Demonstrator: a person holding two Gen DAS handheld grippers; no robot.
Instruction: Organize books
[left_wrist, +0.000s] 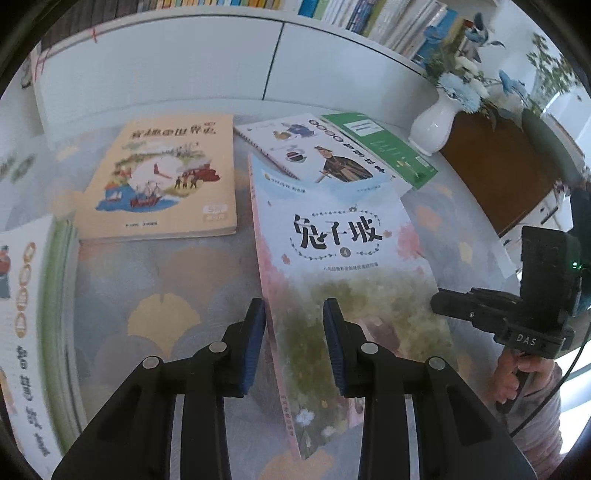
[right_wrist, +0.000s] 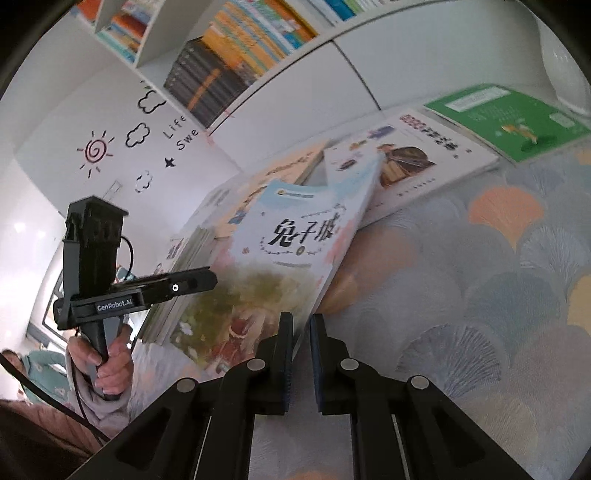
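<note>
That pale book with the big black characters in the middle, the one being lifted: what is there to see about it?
The pale book is a thin paperback. Its glossy cover fades from light blue at the top, past pink blossoms, to a green painted scene below, with bold black characters in a dotted oval frame and a pink spine. It is tilted, its near edge raised off the patterned cloth, its far end lying over the white illustrated book. The left gripper is shut on its spine edge, the right gripper on its other near corner.

Pale book (left_wrist: 343, 236): title "兔子坡", numeral "4" below; right gripper (left_wrist: 524, 325) body: "DAS"; left gripper (right_wrist: 140, 291) body: "GenRobot.AI"; wall (right_wrist: 110, 122): partial lettering "Life", "Swe"; yellow book (left_wrist: 162, 177): title not legible.
</note>
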